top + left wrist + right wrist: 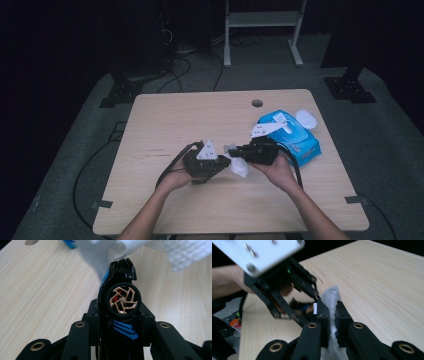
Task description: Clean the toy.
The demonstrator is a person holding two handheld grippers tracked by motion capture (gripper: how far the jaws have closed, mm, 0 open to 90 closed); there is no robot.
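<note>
Left gripper view: left gripper [120, 315] has its jaws clamped on a black toy car with blue stripes and a tan-spoked wheel [121, 300], car standing nose-up between the jaws, wheel side facing the camera. Just beyond the car's tip hangs a white textured wet wipe [180, 252], close to the nose; contact can't be confirmed from here.

Right gripper view: right gripper [332, 315] is pinched together on the wipe [331, 300], the sheet bunched up between its jaws and poking out past their tips. The left gripper sits just ahead of those tips.

High view: both tools meet over the light wooden table [165, 125], left gripper [222, 162] pointing at right gripper [232, 150], wipe [239, 167] dangling under the meeting point. The blue wet-wipe pack with open white lid [292, 135] lies just behind the right tool.

Risks, as judged:
- Car is gripped on a narrow body; wiping pressure from the side could twist or pop it out of the left jaws.
- Wipe is held only by a bunched fold; dragging it over the wheel could snag it on the spokes and pull it free.
- The tools are very near each other, so jaw-to-jaw bumps are likely and could knock either grip loose.
- The loose hanging end of the wipe may miss the car entirely.
</note>
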